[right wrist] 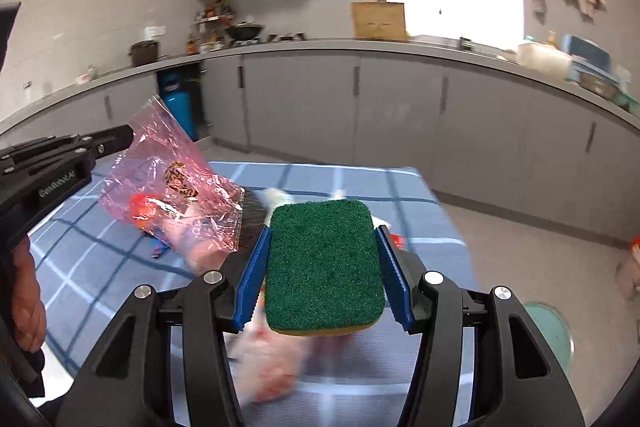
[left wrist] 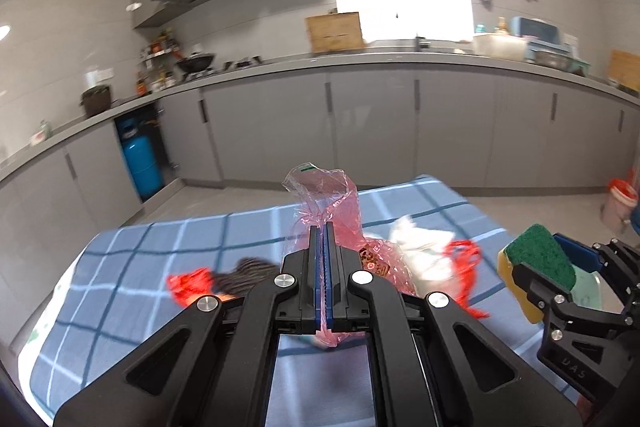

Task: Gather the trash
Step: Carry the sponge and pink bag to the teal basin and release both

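Observation:
My left gripper (left wrist: 324, 227) is shut on a crumpled pink plastic bag (left wrist: 326, 201) and holds it above the blue checked tablecloth (left wrist: 160, 247). In the right wrist view the same bag (right wrist: 176, 183) hangs from the left gripper (right wrist: 128, 137) at the left. My right gripper (right wrist: 324, 231) is shut on a green and yellow scouring sponge (right wrist: 324, 267), held above the table; the sponge also shows in the left wrist view (left wrist: 538, 259). Loose trash lies on the cloth: white crumpled paper (left wrist: 420, 247), red scraps (left wrist: 188, 285) and a dark striped piece (left wrist: 248, 271).
Grey kitchen cabinets (left wrist: 360, 123) and a worktop run along the far wall. A blue gas cylinder (left wrist: 140, 159) stands in an open bay at left. A red and white bucket (left wrist: 620, 203) stands on the floor at right. A green round lid (right wrist: 554, 327) lies below the table edge.

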Motion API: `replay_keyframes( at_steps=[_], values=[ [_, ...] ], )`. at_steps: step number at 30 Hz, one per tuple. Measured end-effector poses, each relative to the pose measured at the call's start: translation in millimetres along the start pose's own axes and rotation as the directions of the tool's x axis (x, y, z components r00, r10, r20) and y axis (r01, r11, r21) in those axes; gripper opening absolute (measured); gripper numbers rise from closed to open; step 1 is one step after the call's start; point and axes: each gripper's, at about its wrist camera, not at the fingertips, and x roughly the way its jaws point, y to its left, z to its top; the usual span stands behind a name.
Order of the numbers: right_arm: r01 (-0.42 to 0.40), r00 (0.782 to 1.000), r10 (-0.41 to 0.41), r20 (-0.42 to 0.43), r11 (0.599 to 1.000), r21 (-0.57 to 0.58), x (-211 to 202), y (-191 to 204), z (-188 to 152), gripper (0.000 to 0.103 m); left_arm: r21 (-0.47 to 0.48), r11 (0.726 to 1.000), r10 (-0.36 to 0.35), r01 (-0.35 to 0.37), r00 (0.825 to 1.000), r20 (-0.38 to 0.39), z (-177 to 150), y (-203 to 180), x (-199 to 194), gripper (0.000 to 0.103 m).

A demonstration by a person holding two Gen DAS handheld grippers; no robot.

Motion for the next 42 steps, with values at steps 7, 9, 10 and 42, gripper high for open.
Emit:
replay_keyframes(
  at_steps=[7, 9, 10, 42],
  values=[
    [0.121, 0.993, -0.121, -0.006, 0.988, 0.099, -6.7, -70.7, -14.5, 0.054, 0.085, 0.988, -0.129, 0.127, 0.991, 0.024, 21.4, -78.9, 11.7, 0.003],
    [0.159, 0.987, -0.158, -0.013, 0.979, 0.127, -9.3, -93.3, -20.3, 0.054, 0.103, 0.983, -0.157, 0.154, 0.987, 0.024, 22.2, -95.8, 13.1, 0.003],
    [0.177, 0.984, -0.176, -0.016, 0.974, 0.14, -12.0, -104.8, -25.4, 0.054, 0.114, 0.978, -0.178, 0.175, 0.984, 0.02, 23.3, -107.8, 14.6, 0.003],
    [0.455, 0.888, -0.403, -0.222, 0.843, 0.287, 21.9, -282.9, -134.5, 0.055, 0.273, 0.847, -0.422, 0.456, 0.889, -0.176, -29.1, -314.2, 72.5, 0.003]
  ],
)
